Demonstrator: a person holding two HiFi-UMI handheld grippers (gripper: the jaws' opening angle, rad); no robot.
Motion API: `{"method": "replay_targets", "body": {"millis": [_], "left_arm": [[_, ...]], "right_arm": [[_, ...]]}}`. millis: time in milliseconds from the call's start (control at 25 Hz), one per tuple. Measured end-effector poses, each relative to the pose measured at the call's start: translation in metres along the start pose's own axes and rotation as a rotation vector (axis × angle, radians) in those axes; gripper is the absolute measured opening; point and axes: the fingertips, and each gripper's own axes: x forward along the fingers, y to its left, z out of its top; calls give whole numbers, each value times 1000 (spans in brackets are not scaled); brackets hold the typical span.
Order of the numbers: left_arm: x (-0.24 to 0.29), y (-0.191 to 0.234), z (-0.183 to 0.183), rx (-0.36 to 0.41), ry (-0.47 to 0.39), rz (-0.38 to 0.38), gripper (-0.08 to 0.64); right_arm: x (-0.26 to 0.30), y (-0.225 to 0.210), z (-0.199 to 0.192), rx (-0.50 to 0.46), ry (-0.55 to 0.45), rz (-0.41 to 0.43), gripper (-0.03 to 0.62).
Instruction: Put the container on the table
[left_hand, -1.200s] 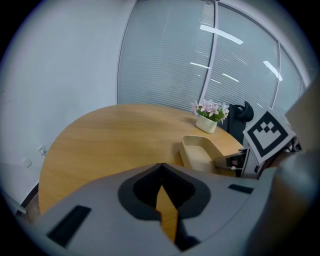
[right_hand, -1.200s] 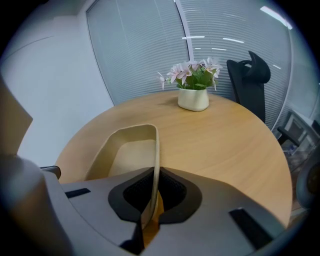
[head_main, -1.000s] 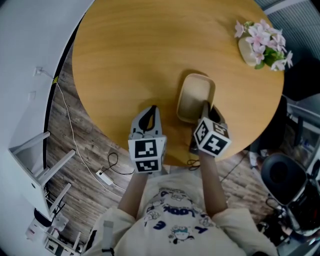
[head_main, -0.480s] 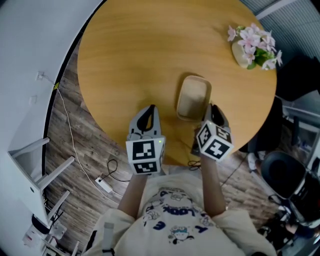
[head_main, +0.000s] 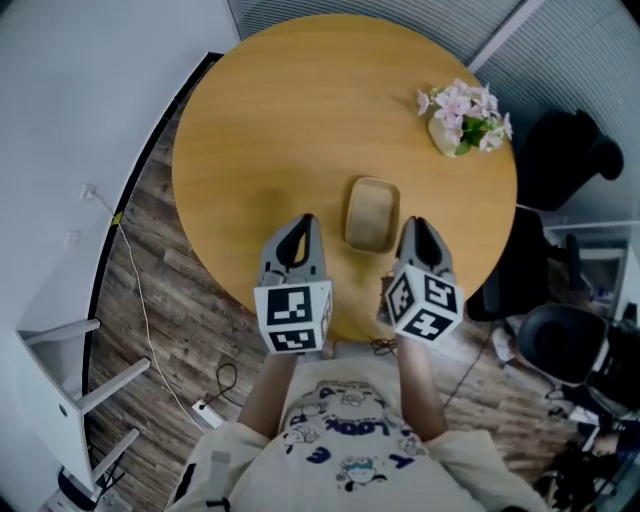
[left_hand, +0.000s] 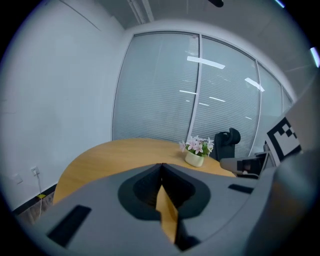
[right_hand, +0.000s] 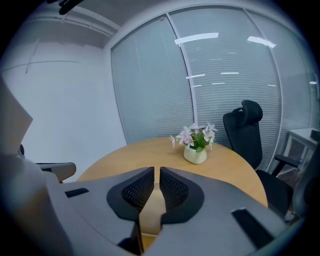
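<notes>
The container (head_main: 372, 213), a shallow beige rectangular tray, lies flat on the round wooden table (head_main: 280, 120) near its front edge. Nothing holds it. My left gripper (head_main: 303, 220) hovers just left of the tray, its jaws pressed together and empty. On the tray's right side my right gripper (head_main: 412, 224) is also apart from it, jaws together with only a hairline slit. In the right gripper view a pale beige strip, probably the container (right_hand: 150, 212), shows below the gripper (right_hand: 158, 172). The left gripper (left_hand: 161, 167) points over bare tabletop towards the flower pot (left_hand: 195, 158).
A pot of pink flowers (head_main: 460, 120) stands at the table's far right. Black office chairs (head_main: 560, 160) sit beyond the right rim, another (head_main: 565, 345) lower right. A white cable (head_main: 140, 290) runs over the wooden floor on the left.
The right gripper has let go of the container's near right corner and drawn back. The tray now rests alone on the table. The head camera has pulled back, so more of the room shows.
</notes>
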Motion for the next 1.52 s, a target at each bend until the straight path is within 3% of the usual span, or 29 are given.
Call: {"method": "replay_targets", "body": {"millis": [320,680,1520], "left_arm": [[-36,-3,47,40,-127,-27,3],[-60,-8,75,67,-208,-46,3],[-77,-17,91,87,-260,-79,3]], "right_arm": [[-41,29,41,-36,-134,42,34],[-71,46,71,-41,-233,75,34],[-92,50,78,-56,-278,77,34]]}}
